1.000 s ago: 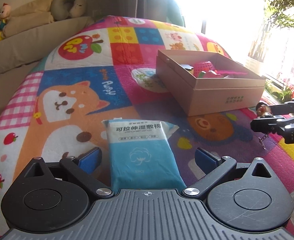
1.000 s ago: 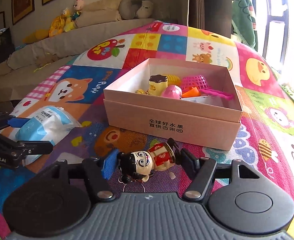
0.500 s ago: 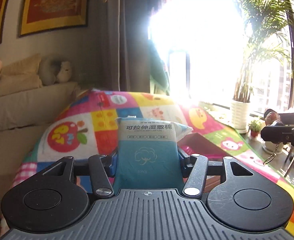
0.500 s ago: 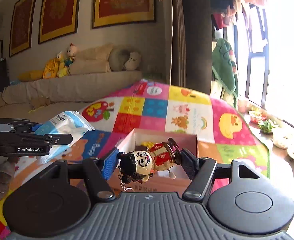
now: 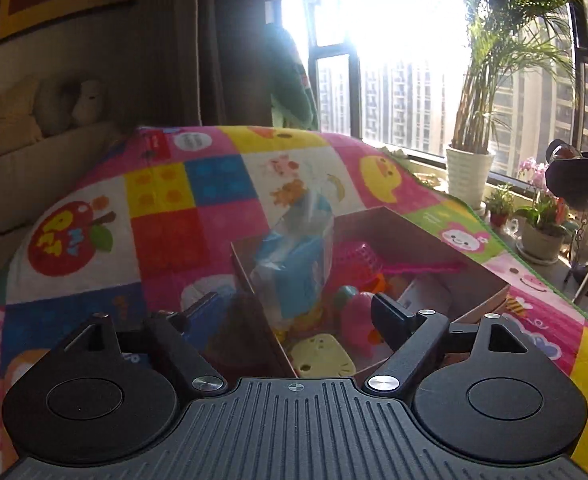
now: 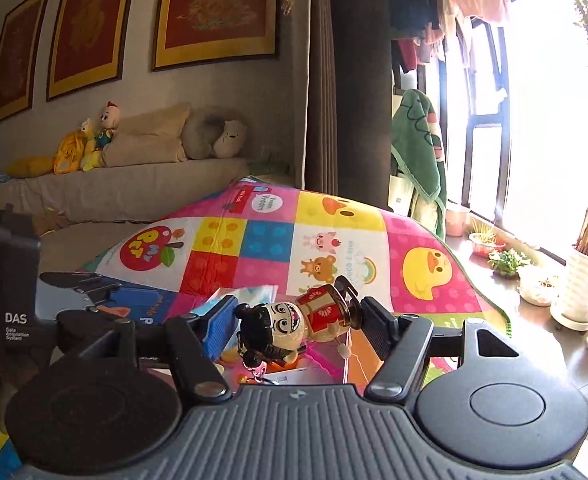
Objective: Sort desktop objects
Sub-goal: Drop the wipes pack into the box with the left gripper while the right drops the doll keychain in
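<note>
My left gripper (image 5: 294, 312), jaws spread, lets the blue cotton pack (image 5: 294, 256) drop into the cardboard box (image 5: 426, 236), while my right gripper (image 6: 298, 320) clamps the doll figurine (image 6: 294, 324), which I judge goes in next.

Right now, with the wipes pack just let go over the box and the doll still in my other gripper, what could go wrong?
The blue wipes pack looks blurred and tilted against the near-left wall of the cardboard box, so it may tip out onto the play mat. The left gripper is open and straddles that wall, so pulling back could snag the box. The right gripper pinches the wind-up doll sideways; it might slip early.
</note>
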`<state>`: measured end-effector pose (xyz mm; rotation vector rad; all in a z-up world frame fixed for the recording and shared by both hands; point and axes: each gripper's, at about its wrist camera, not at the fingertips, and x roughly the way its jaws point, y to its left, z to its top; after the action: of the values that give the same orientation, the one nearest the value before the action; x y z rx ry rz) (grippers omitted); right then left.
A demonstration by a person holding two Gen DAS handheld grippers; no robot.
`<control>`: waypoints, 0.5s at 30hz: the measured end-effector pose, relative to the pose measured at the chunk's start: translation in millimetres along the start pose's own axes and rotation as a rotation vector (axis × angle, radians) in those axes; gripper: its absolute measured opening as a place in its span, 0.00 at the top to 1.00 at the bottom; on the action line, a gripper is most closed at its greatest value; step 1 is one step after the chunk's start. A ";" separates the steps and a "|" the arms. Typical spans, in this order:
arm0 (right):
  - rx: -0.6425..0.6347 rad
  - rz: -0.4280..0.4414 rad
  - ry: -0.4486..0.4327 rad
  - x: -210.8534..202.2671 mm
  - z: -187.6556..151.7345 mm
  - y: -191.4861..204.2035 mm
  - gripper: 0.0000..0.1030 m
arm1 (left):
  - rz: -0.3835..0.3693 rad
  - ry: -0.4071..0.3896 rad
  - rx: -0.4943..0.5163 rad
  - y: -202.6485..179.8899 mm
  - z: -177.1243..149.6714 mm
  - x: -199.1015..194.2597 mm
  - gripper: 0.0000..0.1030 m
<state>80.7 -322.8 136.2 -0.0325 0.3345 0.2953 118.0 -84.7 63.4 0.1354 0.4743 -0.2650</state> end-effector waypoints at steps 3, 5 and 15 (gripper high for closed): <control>0.059 0.008 0.052 22.7 -0.9 -8.5 0.35 | 0.015 0.034 -0.013 10.8 -16.5 -4.3 0.13; 0.104 0.031 0.077 37.2 1.1 -12.3 0.35 | 0.005 0.045 -0.024 16.8 -22.1 -5.2 0.11; 0.191 0.033 0.176 152.0 37.4 -6.0 0.14 | -0.045 0.038 -0.075 27.0 -32.5 -28.4 0.05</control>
<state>231.5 -283.0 121.6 0.1360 0.5374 0.2931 87.3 -46.4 49.8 0.0569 0.5244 -0.2893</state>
